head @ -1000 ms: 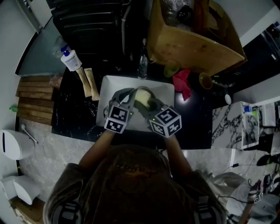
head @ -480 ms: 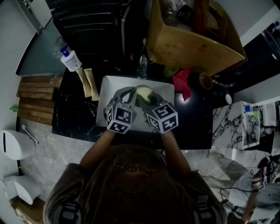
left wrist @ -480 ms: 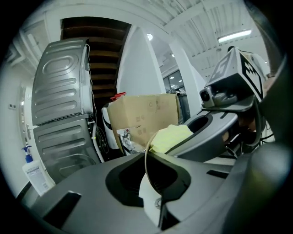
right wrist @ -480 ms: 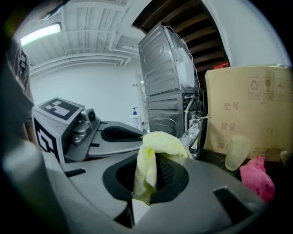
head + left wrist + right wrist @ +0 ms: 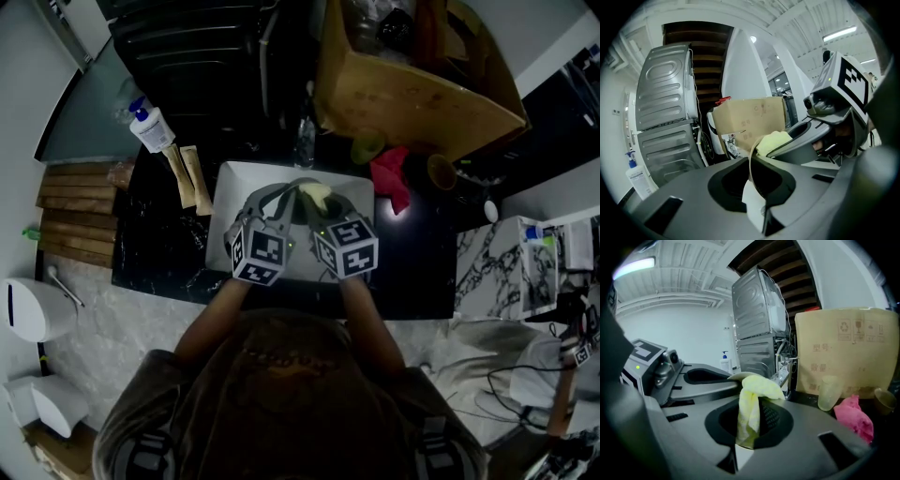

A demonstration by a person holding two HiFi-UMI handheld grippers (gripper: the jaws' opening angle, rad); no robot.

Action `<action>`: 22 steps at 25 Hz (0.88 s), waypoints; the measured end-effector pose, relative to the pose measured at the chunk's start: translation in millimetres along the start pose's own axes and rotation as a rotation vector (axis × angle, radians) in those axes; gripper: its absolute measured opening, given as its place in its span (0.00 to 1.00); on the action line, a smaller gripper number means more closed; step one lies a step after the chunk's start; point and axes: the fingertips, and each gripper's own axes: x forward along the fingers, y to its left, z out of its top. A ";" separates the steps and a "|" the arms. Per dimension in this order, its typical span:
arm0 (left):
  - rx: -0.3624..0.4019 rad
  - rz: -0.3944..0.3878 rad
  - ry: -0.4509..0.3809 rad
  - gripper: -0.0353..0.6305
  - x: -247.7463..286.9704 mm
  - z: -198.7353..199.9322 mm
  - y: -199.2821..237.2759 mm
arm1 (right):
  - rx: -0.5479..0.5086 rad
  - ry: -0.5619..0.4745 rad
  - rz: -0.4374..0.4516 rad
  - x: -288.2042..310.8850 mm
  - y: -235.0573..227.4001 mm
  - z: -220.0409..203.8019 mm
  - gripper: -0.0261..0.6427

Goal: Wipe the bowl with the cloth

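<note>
Over the white rectangular sink [image 5: 231, 190], the pale thin-walled bowl [image 5: 753, 204] is clamped by its rim in the left gripper [image 5: 754, 185], and the pale yellow cloth [image 5: 749, 409], pinched in the right gripper [image 5: 750, 433], is laid against that rim.

The left gripper [image 5: 281, 194] and right gripper [image 5: 323, 201] are matte grey, curved shells, each bearing a white cube [image 5: 258, 253] with black square markers. The person's top [image 5: 281, 394] looks olive-brown, though the light is dim.
</note>
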 end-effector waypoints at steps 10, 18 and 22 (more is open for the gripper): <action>0.009 0.021 0.014 0.10 0.0 -3.1 3.4 | -0.009 0.134 0.042 1.1 2.7 -37.8 0.07; -0.003 0.017 0.014 0.10 0.5 -4.1 2.4 | -0.052 0.219 0.164 4.2 29.9 -58.1 0.07; -0.008 0.015 0.013 0.10 0.0 -3.8 1.6 | -0.064 0.215 0.216 3.8 42.1 -57.3 0.07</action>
